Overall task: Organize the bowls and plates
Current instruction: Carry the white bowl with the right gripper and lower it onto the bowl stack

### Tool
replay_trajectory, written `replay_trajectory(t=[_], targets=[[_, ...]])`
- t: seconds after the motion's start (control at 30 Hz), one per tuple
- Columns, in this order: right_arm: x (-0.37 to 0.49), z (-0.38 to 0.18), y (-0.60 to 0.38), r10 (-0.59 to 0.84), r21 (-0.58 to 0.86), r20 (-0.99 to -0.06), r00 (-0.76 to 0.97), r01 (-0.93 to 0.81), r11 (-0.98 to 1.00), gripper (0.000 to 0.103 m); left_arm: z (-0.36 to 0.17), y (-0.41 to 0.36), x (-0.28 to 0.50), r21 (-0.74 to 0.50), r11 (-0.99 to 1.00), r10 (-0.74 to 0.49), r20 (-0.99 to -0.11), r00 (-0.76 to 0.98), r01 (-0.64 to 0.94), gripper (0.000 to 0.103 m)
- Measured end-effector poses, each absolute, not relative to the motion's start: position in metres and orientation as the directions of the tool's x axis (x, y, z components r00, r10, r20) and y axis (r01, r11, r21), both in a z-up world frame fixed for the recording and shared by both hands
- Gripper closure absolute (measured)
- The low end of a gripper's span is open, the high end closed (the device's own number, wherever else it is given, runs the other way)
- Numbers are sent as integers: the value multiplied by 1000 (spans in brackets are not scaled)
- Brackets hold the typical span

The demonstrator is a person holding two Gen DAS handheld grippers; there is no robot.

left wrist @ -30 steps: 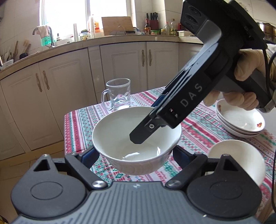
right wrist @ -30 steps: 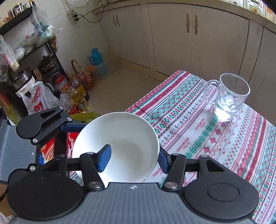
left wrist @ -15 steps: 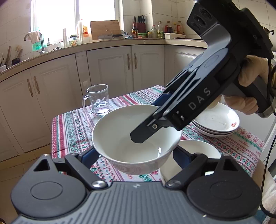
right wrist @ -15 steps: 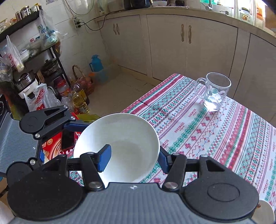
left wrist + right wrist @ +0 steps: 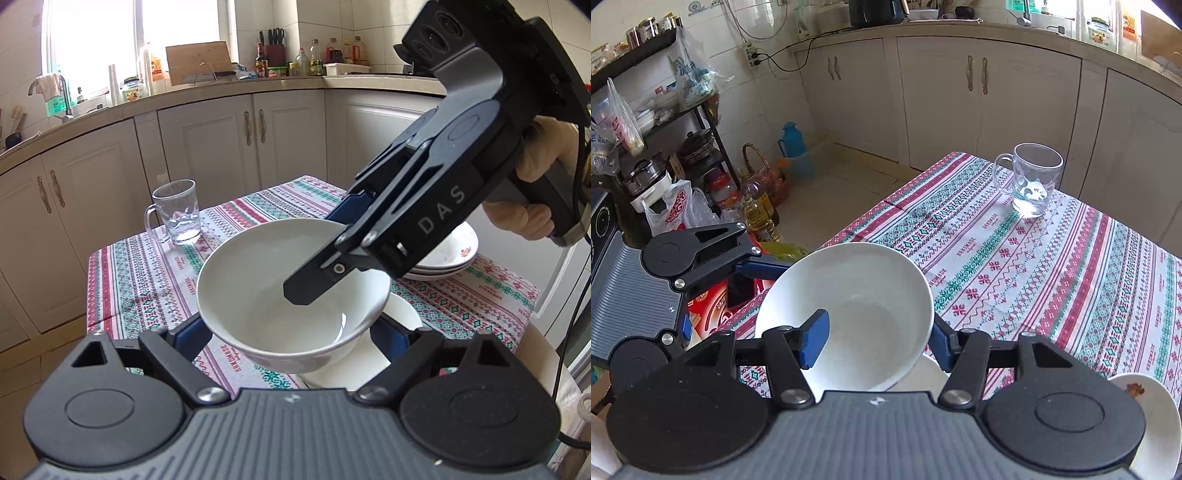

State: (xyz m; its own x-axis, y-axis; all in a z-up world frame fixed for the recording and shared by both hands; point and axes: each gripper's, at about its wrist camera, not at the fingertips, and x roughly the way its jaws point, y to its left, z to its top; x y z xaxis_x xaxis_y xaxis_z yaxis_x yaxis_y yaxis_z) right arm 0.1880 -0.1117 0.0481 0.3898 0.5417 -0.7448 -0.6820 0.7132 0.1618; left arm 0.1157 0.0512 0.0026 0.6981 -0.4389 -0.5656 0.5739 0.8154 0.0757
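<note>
— While both tools crowd the same white bowl point(image 5: 291, 295), which one actually has it?

— Both do. The left hand-held gripper point(image 5: 291, 332) cradles it from outside, a blue pad pressed against each side of the bowl's wall low down, so its jaws are closed on the bowl. The right hand-held gripper point(image 5: 875, 336) pinches the rim: one blue finger point(image 5: 814, 338) sits inside the bowl, the other outside the wall.

— How is the right one posed?

— Seen from the left wrist camera, it slants down from the upper right, its black body marked DAS, with the lower finger tip dipping into the bowl's hollow. A gloved hand point(image 5: 532, 184) wraps the handle at the far right edge, knuckles toward the camera.

— And where is the bowl itself?

— Held up off the bench point(image 5: 155, 273), which wears a striped red, green and white tablecloth. It hangs over a second white bowl point(image 5: 354, 362) that stands on the cloth; whether the two touch I cannot tell. From the right wrist camera the carried bowl is tilted, its far rim higher.

— Anything else nearby?

— A stack of shallow white plates point(image 5: 454, 254) with a small flower print lies behind the right tool, and a glass mug point(image 5: 177, 212) stands well apart near the far corner of the bench.
</note>
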Motion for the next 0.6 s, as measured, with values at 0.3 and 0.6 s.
replay_trajectory(t=[0.3,0.6], targets=[[183,33,-131,528,181,-754,390,-649,739,40,-8,36,117,52,801,-456,-594,663,597,12],[179,21,-140,518,192,-766,381,-633,750,40,-15,29,119,26,789,-468,-623,627,614,12]])
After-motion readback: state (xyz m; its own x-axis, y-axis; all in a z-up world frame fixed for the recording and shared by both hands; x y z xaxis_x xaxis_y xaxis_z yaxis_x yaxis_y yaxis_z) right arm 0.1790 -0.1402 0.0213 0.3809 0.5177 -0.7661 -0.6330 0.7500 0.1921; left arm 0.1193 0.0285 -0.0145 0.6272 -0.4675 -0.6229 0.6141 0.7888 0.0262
